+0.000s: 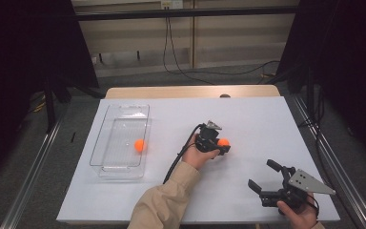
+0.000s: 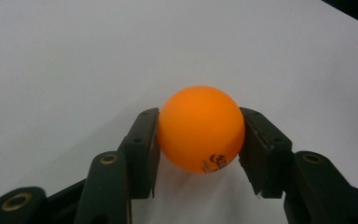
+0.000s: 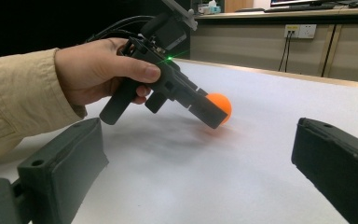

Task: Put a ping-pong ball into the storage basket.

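Left tool point(image 1: 220, 143) has its jaws clamped on an orange ball point(image 2: 200, 129), pinched right across the middle so it can't squirt out, about dead centre of the bench point(image 1: 267, 119). Second ball point(image 1: 139, 145) already sits in the clear bin point(image 1: 124, 112) over at 9 o'clock, so I'd guess this one's headed there too. Right tool point(image 1: 267, 175) is parked at 5 o'clock, jaws wide open, holding nothing.

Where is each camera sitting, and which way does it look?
High view: above the table's near edge, looking forward and down; sleeve, both hands, left gripper, right gripper.
Left gripper view: on the left gripper, looking along its jaws clamping the ball.
Right gripper view: on the right gripper, jaws wide, facing the left hand.
All share that ball.
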The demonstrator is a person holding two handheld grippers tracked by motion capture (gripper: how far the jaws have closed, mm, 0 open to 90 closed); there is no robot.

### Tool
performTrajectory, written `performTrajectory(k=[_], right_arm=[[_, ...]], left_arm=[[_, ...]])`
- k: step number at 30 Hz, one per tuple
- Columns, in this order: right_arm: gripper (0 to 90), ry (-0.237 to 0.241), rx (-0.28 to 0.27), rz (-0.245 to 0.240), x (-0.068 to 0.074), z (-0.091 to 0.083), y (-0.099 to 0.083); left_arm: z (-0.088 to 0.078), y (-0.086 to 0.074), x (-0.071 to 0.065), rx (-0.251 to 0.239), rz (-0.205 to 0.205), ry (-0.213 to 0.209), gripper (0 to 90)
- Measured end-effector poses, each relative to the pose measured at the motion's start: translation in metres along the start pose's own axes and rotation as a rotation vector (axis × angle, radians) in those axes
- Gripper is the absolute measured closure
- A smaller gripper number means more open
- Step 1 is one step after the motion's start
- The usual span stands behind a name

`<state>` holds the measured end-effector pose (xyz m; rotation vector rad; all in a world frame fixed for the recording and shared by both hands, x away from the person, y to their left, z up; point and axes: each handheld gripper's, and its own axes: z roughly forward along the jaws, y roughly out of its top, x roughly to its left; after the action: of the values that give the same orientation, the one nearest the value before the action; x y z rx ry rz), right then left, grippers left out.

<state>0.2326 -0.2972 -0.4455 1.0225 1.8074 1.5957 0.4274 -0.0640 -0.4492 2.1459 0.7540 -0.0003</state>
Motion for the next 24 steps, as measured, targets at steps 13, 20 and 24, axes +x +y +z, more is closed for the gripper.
performTrajectory(k=[13, 20, 24], right_arm=[[1.9, 0.0, 0.003, -0.001, 0.0, 0.001, 0.0], [1.8, -0.001, 0.003, -0.004, 0.0, 0.001, -0.001], [1.8, 0.0, 0.001, -0.003, 0.0, 0.001, 0.0]], left_arm=[[-0.013, -0.008, 0.006, 0.005, -0.008, 0.001, 50.9], [-0.019, -0.012, 0.005, 0.015, 0.0, 0.002, 50.9], [-0.022, -0.012, 0.005, 0.016, -0.002, 0.001, 50.9]])
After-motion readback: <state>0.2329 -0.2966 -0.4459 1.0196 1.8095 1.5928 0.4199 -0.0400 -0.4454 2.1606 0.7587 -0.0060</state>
